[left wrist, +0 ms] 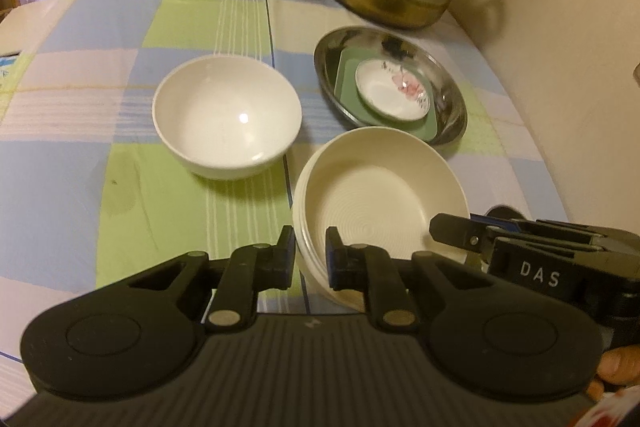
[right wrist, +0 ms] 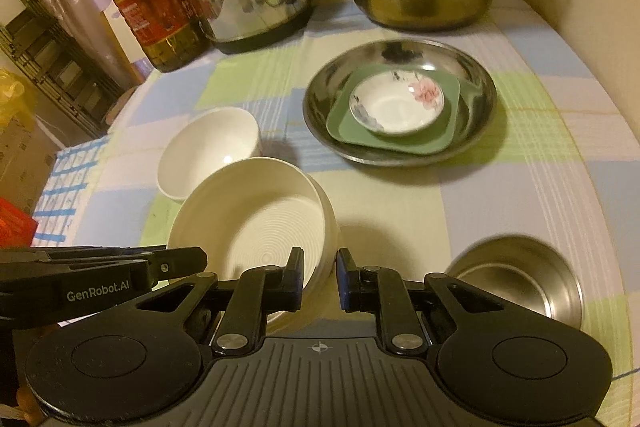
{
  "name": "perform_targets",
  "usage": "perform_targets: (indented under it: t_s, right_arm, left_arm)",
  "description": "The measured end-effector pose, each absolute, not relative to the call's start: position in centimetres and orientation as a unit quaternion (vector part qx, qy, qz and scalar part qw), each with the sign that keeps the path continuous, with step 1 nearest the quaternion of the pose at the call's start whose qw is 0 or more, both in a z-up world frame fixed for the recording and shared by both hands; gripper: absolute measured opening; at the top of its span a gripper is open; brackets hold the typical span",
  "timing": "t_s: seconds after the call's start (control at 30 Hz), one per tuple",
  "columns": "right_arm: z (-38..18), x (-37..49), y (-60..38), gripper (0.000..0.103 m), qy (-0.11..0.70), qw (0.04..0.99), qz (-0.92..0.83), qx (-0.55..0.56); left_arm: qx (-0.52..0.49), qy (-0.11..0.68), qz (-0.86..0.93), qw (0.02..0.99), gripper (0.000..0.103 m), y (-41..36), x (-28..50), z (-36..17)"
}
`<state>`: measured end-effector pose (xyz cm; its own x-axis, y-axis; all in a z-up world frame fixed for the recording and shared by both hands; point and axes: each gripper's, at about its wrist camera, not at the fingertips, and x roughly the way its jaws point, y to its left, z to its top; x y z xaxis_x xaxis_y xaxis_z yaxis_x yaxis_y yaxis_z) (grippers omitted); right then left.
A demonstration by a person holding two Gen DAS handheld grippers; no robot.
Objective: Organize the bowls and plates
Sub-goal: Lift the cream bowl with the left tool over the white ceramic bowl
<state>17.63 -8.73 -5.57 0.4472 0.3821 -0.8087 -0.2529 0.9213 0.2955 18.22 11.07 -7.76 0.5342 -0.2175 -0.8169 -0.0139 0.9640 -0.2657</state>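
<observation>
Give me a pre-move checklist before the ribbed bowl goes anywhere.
1. Left gripper clamped on ribbed bowl rim: ok.
2. Right gripper clamped on the opposite rim: ok.
3. Bowl level: not ok, it tilts in both views.
4. White bowl empty, upright, ready for nesting: ok.
5. Steel bowl clear of the grippers: ok, it sits apart to the right.
6. Steel plate stack settled: ok, green plate and flowered dish lie inside it.
</observation>
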Motion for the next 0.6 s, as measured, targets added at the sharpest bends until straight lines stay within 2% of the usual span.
perform_targets:
  t_s: [0.6]
  right_arm:
    - [-3.1, 23.8, -3.3, 0.017, 0.468, 0.847, 0.241, 0.07]
  left_arm:
    - [-0.134, 0.434, -0.002, 0.891, 0.014, 16.6, 22.0, -4.4]
